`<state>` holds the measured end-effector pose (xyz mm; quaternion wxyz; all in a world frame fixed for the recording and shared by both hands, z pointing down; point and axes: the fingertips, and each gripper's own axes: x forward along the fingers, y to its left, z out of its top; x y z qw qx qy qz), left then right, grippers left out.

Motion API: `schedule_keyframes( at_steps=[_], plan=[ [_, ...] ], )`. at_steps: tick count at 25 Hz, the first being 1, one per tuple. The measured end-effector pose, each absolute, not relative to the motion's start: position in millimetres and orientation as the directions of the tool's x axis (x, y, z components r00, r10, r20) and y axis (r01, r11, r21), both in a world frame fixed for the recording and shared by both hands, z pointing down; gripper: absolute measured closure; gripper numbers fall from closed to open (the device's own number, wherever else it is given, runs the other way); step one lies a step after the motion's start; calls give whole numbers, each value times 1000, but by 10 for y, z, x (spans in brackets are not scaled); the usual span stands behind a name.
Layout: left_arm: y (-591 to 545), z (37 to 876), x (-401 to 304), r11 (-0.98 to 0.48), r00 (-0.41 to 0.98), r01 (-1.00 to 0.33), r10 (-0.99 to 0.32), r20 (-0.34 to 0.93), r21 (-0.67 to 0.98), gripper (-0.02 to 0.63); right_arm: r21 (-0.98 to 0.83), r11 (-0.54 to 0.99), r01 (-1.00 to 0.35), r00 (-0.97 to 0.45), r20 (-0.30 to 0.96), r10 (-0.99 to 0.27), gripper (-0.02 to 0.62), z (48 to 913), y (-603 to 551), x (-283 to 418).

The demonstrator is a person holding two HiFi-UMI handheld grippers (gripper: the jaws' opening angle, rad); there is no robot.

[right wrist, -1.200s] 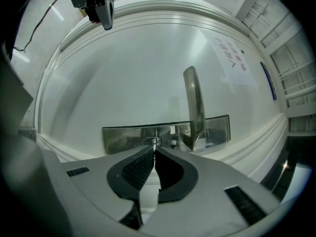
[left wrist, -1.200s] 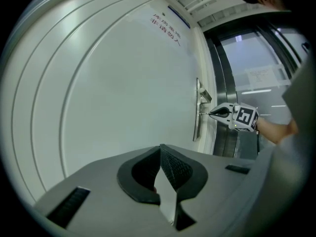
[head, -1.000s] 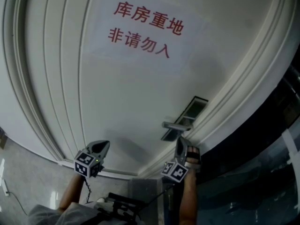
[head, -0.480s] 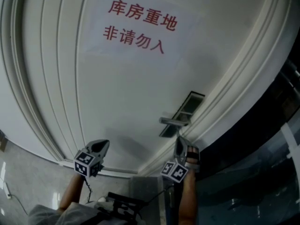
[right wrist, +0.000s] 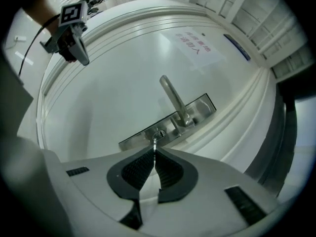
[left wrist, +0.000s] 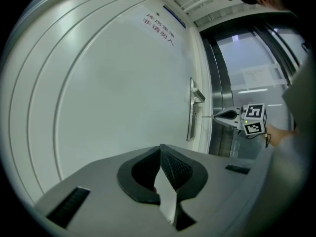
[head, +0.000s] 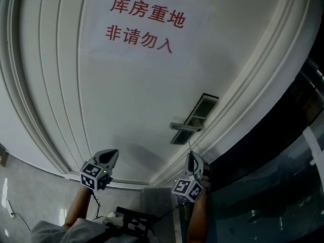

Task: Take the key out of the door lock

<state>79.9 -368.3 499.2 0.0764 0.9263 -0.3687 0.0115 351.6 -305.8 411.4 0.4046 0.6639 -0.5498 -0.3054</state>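
Note:
A thin metal key (right wrist: 155, 142) sticks out from the tips of my right gripper (right wrist: 154, 151), which is shut on it. The key's tip points at the keyhole (right wrist: 159, 133) in the steel lock plate (right wrist: 197, 107) and seems just clear of it. In the left gripper view the key (left wrist: 208, 116) shows as a thin line between the right gripper (left wrist: 229, 116) and the door edge. The lever handle (head: 185, 127) juts out above the right gripper (head: 191, 157). Further left, my left gripper (head: 109, 156) is held shut and empty, away from the door.
The white panelled door (head: 126, 100) carries a paper sign (head: 144, 27) with red characters. A moulded white frame (head: 253, 95) runs along the door's right side, with dark glass (head: 283, 156) beyond it. Pale floor (head: 25, 196) lies at lower left.
My right gripper has drawn back from the lock plate, lower in the head view, still shut on the key. The left gripper has stayed where it was.

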Motion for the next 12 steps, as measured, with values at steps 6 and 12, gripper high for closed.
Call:
schedule_keyframes(
  at_steps=[6, 12],
  plan=[
    [-3659, 5002, 851, -725, 736, -676, -672, 82, 131, 601, 702, -75, -708, 180, 77, -981, 575, 4216, -2904, 3438],
    [-3652, 4968, 841, -722, 733, -679, -676, 74, 130, 601, 478, -62, -876, 114, 80, -990, 575, 4273, -2802, 3290]
  ],
)
